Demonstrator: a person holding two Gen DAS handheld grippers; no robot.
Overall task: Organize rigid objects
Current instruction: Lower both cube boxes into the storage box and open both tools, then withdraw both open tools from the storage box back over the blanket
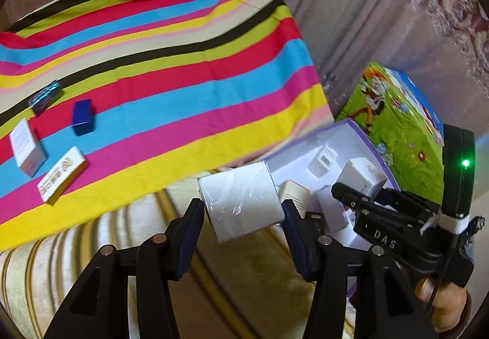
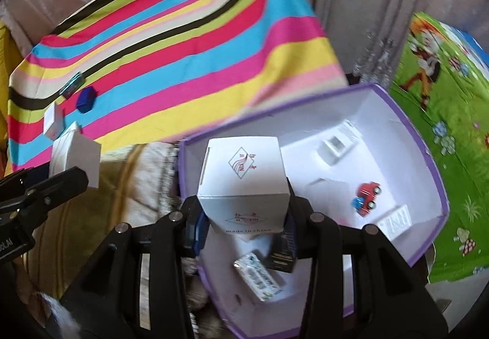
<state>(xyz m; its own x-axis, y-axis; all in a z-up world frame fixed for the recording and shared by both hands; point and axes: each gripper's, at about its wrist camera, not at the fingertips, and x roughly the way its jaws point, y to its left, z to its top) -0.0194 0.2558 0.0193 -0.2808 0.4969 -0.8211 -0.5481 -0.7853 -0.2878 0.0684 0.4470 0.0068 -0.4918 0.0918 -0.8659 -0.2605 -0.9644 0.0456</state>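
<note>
- The striped cloth [image 1: 159, 42] fills the upper left of both views; four small boxes lie at its left edge, among them a dark blue box [image 1: 82, 117].
- The purple-rimmed bin [image 2: 428, 162] sits at the right, holding a red toy car [image 2: 366, 197] and small packs.
- The left gripper [image 1: 243, 206] clamps a tape-wrapped white box [image 1: 241, 201], lower centre.
- The right gripper [image 2: 243, 216] clamps a white logo carton [image 2: 243, 183] over the bin's left edge.

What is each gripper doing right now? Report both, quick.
Left gripper: closed on a white cardboard box wrapped in clear tape.
Right gripper: closed on a white cardboard box with a diamond logo.
</note>
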